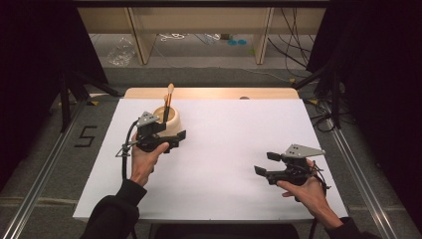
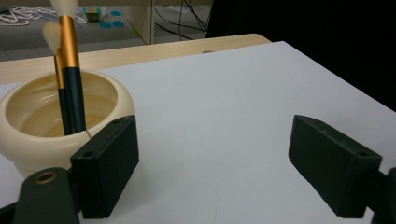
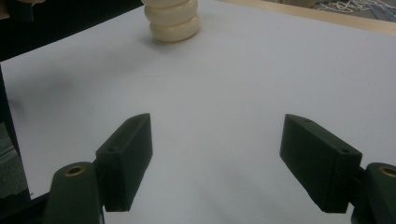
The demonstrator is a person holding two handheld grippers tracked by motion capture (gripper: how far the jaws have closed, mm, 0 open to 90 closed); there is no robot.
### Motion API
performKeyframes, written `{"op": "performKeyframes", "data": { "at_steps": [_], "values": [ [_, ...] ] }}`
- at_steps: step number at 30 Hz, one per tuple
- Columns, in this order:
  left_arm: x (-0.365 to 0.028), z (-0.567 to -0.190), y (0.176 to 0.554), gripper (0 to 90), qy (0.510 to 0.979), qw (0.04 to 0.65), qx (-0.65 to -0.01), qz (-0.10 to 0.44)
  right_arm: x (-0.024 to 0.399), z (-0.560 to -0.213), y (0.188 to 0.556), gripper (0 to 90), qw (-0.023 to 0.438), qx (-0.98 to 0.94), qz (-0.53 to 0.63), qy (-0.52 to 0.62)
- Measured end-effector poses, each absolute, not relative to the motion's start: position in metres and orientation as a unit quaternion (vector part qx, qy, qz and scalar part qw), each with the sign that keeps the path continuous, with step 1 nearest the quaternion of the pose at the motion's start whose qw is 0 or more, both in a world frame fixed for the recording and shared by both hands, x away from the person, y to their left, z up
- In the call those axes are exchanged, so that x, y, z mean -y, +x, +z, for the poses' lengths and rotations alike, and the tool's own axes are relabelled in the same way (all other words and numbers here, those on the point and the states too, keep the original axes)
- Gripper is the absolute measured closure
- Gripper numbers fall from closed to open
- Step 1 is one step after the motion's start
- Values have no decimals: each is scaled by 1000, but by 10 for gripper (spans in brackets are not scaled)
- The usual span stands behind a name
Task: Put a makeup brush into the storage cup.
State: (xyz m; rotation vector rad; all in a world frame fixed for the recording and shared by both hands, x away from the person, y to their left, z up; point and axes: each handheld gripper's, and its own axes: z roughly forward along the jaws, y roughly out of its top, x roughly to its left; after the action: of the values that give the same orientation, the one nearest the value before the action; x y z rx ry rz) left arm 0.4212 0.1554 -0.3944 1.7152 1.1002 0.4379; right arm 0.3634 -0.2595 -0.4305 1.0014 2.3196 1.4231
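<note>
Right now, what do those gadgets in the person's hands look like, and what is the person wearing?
Each hand holds a black gadget, the left gripper and the right gripper, each ending in two flat, blocky black jaws. A grey three-cornered plate with small holes sits on top of each. A black cable loops from the left one. Both sleeves are black.

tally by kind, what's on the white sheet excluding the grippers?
Cream holder pot: 1
Makeup brushes standing in the pot, gold ferrule, dark handle: 2, the taller brush and the shorter brush behind it
Total: 3
</note>
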Motion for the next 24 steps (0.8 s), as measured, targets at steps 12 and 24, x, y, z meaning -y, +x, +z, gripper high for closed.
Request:
{"op": "performKeyframes", "data": {
  "at_steps": [12, 24],
  "values": [
    [-143, -397, 402, 162, 721, 508, -434, 183, 259, -431, 363, 263, 123, -789, 495, 343],
    [-136, -404, 383, 162, 735, 502, -420, 174, 259, -431, 363, 258, 124, -790, 493, 344]
  ]
}}
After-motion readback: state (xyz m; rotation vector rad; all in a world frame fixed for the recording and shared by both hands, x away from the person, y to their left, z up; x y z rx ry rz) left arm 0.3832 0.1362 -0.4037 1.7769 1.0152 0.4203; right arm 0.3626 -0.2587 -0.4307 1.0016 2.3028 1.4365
